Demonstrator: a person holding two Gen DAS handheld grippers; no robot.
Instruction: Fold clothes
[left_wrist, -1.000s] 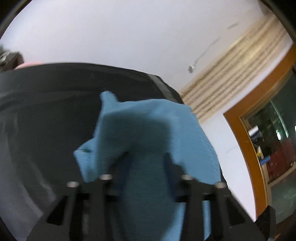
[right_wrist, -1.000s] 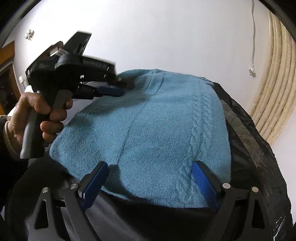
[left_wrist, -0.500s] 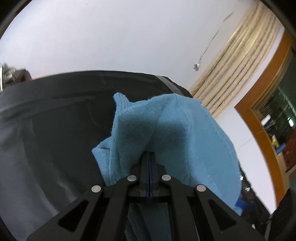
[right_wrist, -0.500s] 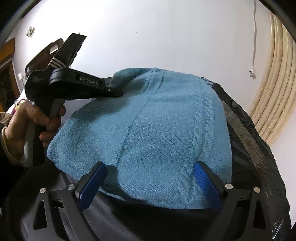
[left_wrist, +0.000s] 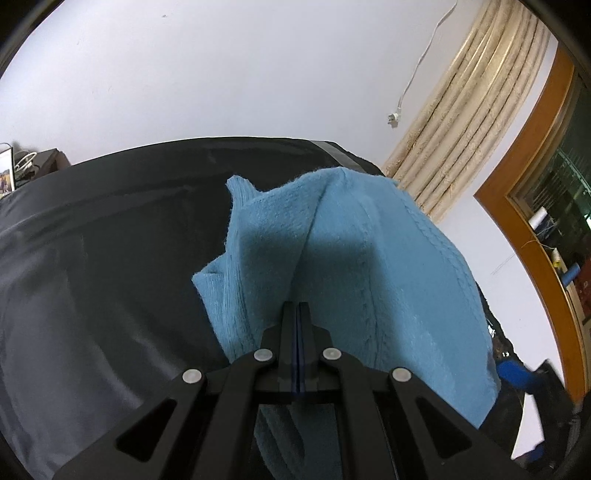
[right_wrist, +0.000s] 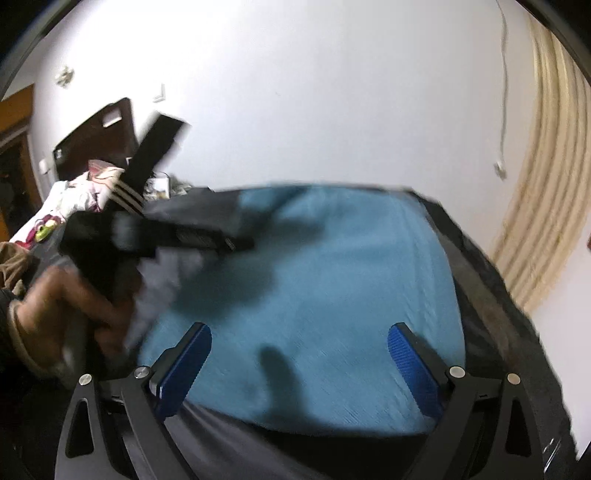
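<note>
black glossy sheet (left_wrist: 92, 258) | fuzzy cable-knit blue sweater (left_wrist: 369, 258) | left tool (left_wrist: 299, 306) pinching it | right tool (right_wrist: 299, 354) wide

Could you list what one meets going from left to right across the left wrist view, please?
Black table cover → blue sweater, pinched by the shut left gripper → beige curtain → orange wooden frame.

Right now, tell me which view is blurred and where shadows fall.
Left wrist view: sharp; the shut left tongs cast a dark patch on the sweater. Right wrist view: motion-blurred, worst on the hand; shadows smear across the sweater between the open right tongs.
</note>
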